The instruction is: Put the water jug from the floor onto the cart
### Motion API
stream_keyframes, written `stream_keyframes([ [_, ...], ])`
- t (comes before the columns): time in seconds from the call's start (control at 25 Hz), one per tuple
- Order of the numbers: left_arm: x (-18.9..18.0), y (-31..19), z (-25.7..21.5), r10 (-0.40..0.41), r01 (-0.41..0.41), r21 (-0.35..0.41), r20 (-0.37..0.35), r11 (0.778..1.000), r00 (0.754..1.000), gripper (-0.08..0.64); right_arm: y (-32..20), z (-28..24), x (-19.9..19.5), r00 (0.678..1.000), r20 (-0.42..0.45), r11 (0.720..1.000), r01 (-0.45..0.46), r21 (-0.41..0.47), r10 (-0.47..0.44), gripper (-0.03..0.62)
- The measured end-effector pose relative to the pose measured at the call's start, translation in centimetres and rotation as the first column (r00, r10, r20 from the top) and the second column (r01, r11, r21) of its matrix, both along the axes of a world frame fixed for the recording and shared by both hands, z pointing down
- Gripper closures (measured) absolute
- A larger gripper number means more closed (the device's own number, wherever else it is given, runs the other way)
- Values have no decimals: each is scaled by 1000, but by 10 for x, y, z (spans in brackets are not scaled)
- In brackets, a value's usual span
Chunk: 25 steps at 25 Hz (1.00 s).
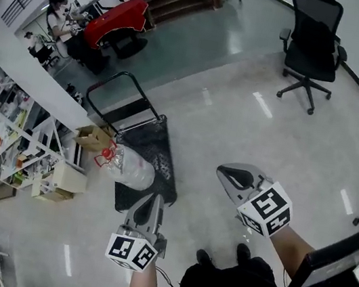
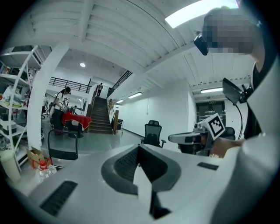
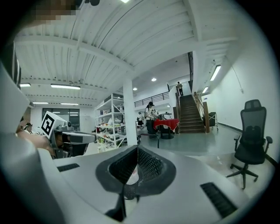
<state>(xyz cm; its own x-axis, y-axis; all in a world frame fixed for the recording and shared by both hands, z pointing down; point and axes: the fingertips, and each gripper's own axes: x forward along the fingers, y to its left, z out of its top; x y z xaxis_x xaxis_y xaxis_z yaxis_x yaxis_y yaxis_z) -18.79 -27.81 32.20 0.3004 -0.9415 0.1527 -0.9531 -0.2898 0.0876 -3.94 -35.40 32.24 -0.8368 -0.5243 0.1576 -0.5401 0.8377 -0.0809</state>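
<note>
Clear-plastic water jug [image 1: 131,169] is seen lying along one long edge of the cart [image 1: 166,161], so the task is judged done; left gripper [image 1: 150,203] and right gripper [image 1: 225,175] are closed together, empty.

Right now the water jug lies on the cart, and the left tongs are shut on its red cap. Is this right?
Not quite. The left tongs are shut on nothing, as the left gripper view shows. The water jug does lie on the cart, but its red cap is free.

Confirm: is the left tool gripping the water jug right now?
No, the left tool is shut with nothing between its jaws; the water jug lies apart, ahead of it.
</note>
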Motion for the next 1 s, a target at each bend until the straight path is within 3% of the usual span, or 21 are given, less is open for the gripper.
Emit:
stream_keyframes([
  [0.28,-4,88,13,-56,56,10,15,998,998,558,79,2,4,997,-62,995,43,91,-37,589],
  [0.44,-37,154,24,-84,85,18,-36,996,996,558,128,5,-24,999,-38,998,25,56,-23,589],
  [0.56,-56,211,51,-84,84,-8,-51,996,995,558,183,21,-42,996,-83,997,32,67,-27,589],
  [0.8,-96,312,88,-69,64,-58,-77,996,995,558,294,50,-77,988,-152,999,32,1,-31,589],
  [1.0,-87,364,94,-46,36,-86,-111,996,993,558,368,35,-63,983,-180,999,39,27,-34,589],
])
